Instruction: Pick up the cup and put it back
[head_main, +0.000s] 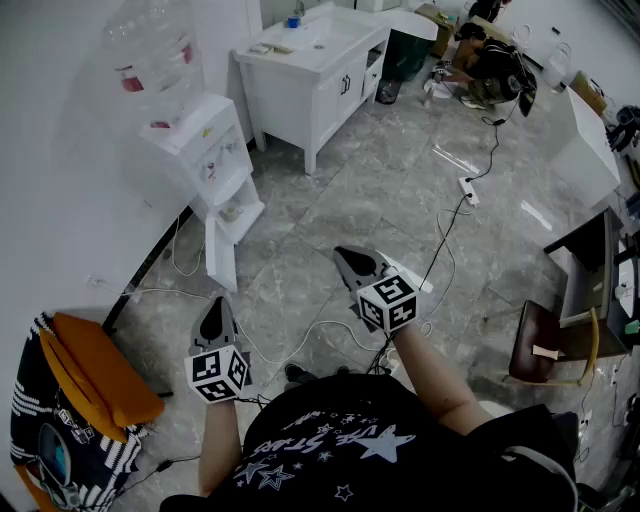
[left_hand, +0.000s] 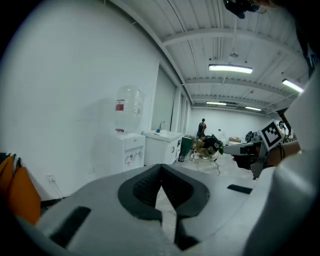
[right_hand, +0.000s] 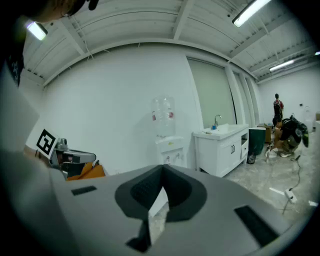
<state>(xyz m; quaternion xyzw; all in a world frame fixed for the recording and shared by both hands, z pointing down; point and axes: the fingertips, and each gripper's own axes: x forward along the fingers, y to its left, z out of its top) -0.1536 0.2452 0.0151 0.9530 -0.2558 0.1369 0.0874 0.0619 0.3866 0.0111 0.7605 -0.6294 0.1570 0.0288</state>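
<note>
— Where's the cup (head_main: 231, 212)?

— Far left, against the white wall. There's a water dispenser (head_main: 205, 140) with a big clear bottle (head_main: 150, 50) on top. Its lower compartment is open, with the little door (head_main: 220, 258) swung out. A small pale thing sits in there, and I take it for the cup, though it's too small to be sure.

— And the person?

— Standing near us in the middle of the grey tiled floor (head_main: 370, 200), well apart from the dispenser, holding both tools out in front. The left tongs (head_main: 214, 312) are low and close to the body. The right tongs (head_main: 352, 262) reach a bit farther out. Both point roughly towards the dispenser side of the room.

— Are they holding anything?

— No. The left pair is pressed together at the tips, with nothing between the dark pads. The right pair is the same, closed tight on nothing.

— What else is around?

— A white sink cabinet (head_main: 315, 65) stands just right of the dispenser, farther along the wall. Something orange (head_main: 95, 370) lies near the left corner. A power strip (head_main: 467, 190) lies on the floor to the right, its cable (head_main: 445, 235) trailing back towards the person. Far off, someone (head_main: 495, 65) crouches by some bags.
</note>
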